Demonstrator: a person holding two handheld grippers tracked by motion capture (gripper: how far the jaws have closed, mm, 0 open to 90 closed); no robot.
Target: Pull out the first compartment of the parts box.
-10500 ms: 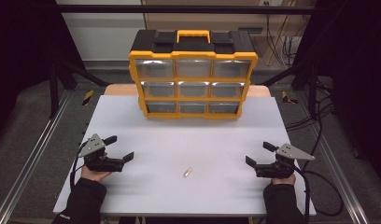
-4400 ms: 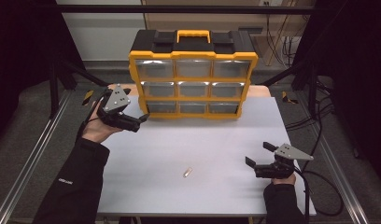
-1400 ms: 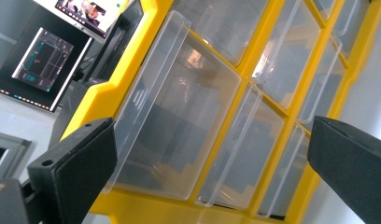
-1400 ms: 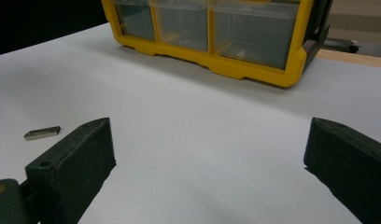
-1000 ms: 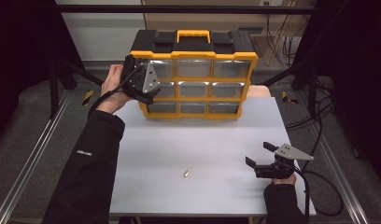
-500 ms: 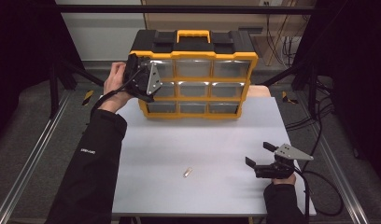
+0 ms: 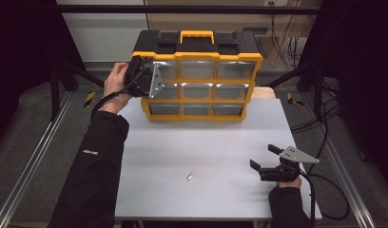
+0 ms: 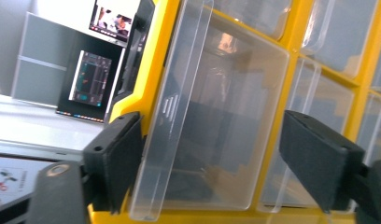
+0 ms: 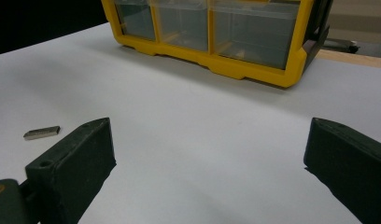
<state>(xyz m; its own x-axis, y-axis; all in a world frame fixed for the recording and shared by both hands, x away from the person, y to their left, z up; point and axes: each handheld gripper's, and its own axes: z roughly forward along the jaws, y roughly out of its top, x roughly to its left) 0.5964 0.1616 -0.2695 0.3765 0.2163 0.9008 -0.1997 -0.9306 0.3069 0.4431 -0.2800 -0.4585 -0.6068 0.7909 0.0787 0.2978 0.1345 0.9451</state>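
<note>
A small silvery metal bar (image 7: 191,175) is seen lying flat on the white tabletop (image 7: 206,142), well apart from everything else. Two lit monitor screens (image 8: 88,84) are seen in the left gripper view. Black cables (image 7: 320,118) are seen on the grey floor (image 7: 35,137) beside the tabletop.

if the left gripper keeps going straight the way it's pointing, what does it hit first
Most likely the clear drawer at the top left of the yellow organizer. The left gripper has just been closing its jaws around that drawer's front; one jaw looks at the handle lip, though actual contact is unclear.
</note>
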